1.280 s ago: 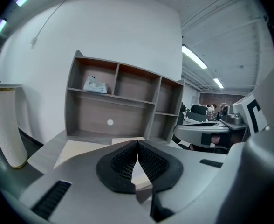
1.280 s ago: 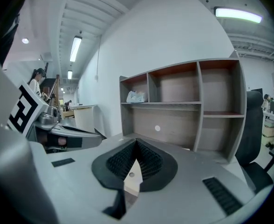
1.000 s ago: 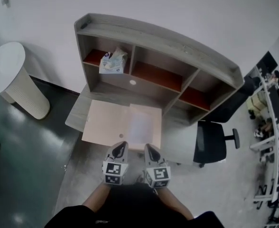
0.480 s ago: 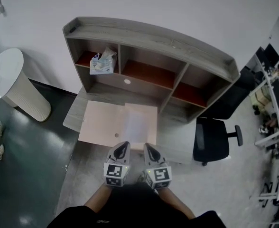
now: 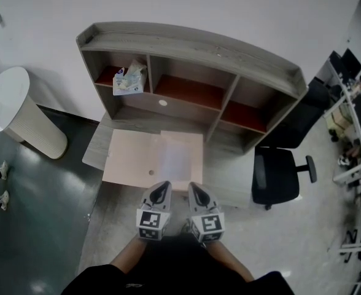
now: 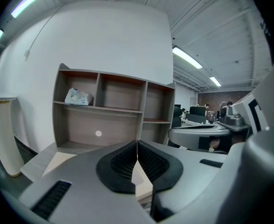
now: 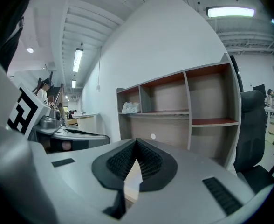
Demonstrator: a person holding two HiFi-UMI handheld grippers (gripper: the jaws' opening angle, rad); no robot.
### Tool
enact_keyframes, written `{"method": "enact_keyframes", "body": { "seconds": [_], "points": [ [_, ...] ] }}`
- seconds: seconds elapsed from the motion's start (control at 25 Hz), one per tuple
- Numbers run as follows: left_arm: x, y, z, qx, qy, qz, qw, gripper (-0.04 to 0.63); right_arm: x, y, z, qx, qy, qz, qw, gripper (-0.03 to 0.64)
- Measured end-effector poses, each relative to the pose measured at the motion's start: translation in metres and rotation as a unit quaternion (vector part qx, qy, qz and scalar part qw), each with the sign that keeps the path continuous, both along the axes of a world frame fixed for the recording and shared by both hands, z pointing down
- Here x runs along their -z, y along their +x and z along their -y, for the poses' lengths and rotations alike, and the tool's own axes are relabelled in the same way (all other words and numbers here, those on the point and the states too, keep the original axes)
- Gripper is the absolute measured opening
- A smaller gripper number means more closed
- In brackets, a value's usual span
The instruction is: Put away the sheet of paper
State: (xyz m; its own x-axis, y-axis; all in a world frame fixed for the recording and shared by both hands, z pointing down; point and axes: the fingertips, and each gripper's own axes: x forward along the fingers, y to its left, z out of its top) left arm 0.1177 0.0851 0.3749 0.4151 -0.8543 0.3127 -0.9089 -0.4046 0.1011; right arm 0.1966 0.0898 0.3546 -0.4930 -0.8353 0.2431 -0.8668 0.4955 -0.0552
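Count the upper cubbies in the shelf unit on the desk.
3, side by side in the head view: the left cubby holds a packet, then come the middle cubby and the right cubby. None seems hidden.

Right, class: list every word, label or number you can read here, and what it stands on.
No text can be read.
Packet in the shelf unit's left compartment: print too blurred to read.
Marker cubes: square patterns only, no words.
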Motion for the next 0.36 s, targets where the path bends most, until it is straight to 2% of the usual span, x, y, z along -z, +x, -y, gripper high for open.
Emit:
{"method": "enact_keyframes", "body": {
  "seconds": [0.36],
  "points": [
    [-0.0014, 0.0065, -0.0076, -0.01, 0.009, -0.009, 0.9999, 0.046, -0.0014, 0.0014, -0.0071, 0.0, -0.002, -0.002, 1.0, 0.015]
  ]
}}
